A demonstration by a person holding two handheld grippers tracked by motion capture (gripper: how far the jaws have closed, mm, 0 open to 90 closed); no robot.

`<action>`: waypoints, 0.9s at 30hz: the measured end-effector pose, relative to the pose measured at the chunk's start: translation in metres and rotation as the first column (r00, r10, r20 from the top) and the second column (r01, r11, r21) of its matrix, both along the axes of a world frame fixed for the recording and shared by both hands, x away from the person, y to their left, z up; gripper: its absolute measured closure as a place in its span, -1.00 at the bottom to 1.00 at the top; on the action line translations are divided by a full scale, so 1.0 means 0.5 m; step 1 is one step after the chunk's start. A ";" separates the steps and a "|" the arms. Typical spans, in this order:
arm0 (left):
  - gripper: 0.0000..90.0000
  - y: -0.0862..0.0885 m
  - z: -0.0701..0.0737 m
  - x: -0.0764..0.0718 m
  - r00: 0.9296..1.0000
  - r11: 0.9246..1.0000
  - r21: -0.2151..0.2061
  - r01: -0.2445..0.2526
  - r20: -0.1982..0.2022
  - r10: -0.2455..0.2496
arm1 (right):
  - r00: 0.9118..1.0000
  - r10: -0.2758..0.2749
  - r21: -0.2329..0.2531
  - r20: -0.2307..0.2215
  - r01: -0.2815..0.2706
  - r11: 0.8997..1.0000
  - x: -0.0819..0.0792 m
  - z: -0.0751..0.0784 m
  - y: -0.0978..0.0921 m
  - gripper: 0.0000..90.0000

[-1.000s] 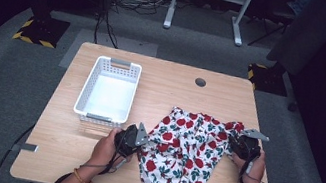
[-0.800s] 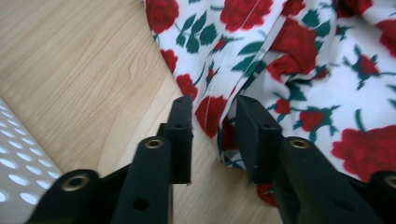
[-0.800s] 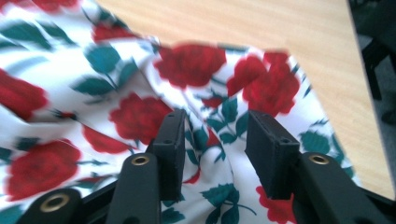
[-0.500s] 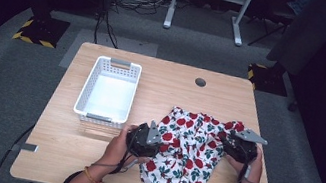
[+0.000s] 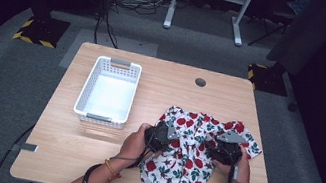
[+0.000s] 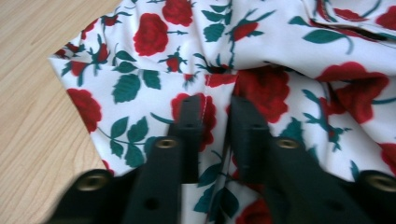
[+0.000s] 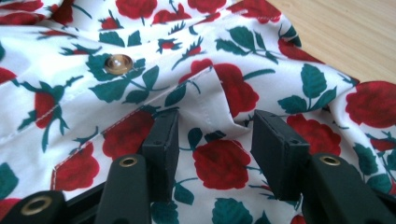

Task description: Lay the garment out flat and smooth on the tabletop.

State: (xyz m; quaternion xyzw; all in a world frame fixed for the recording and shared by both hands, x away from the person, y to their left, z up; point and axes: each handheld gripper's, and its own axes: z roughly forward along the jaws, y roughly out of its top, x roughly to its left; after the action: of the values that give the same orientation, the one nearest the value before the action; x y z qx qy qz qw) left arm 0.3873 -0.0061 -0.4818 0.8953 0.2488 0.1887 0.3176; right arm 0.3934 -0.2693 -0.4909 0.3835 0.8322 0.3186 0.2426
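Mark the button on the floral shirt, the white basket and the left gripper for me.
button (image 7: 118, 64), right gripper view, on its face.
white basket (image 5: 123, 65), high view, on its far rim handle.
left gripper (image 6: 216, 105), left gripper view, between its fingertips.

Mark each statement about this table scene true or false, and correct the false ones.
1. The white basket holds the rose-print garment. False: the garment lies on the table, beside the basket.
2. The left gripper has its jaws nearly shut on a fold of the garment. True.
3. The right gripper has its jaws shut tight. False: they stand apart over the cloth.
4. A button shows on the garment. True.
5. The garment is plain blue. False: white with red roses and green leaves.
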 end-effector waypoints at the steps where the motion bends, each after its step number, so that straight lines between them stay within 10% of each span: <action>1: 0.88 0.003 0.002 0.002 1.000 1.000 -0.001 -0.013 0.004 0.013 | 1.000 -0.008 -0.007 -0.005 0.008 1.000 0.001 -0.003 -0.001 0.18; 14: 0.90 0.084 0.028 0.018 0.986 0.985 -0.047 -0.166 0.026 0.168 | 0.986 -0.160 0.019 -0.050 0.161 0.987 0.045 -0.014 -0.064 0.19; 21: 0.19 0.107 0.046 0.016 0.959 0.959 -0.073 -0.272 0.056 0.277 | 0.979 -0.203 0.005 -0.023 0.204 0.979 0.065 -0.016 -0.082 0.16; 27: -0.16 0.095 0.069 -0.026 0.988 0.976 -0.172 -0.131 0.060 0.143 | 0.981 -0.195 -0.009 -0.012 0.195 0.981 0.060 -0.016 -0.081 0.15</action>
State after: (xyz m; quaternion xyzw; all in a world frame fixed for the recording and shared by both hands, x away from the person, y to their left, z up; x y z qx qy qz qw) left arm 0.3742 0.0414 -0.4472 0.8387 0.3133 0.2208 0.3868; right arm 0.4237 -0.3098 -0.4991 0.4642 0.7933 0.2878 0.2689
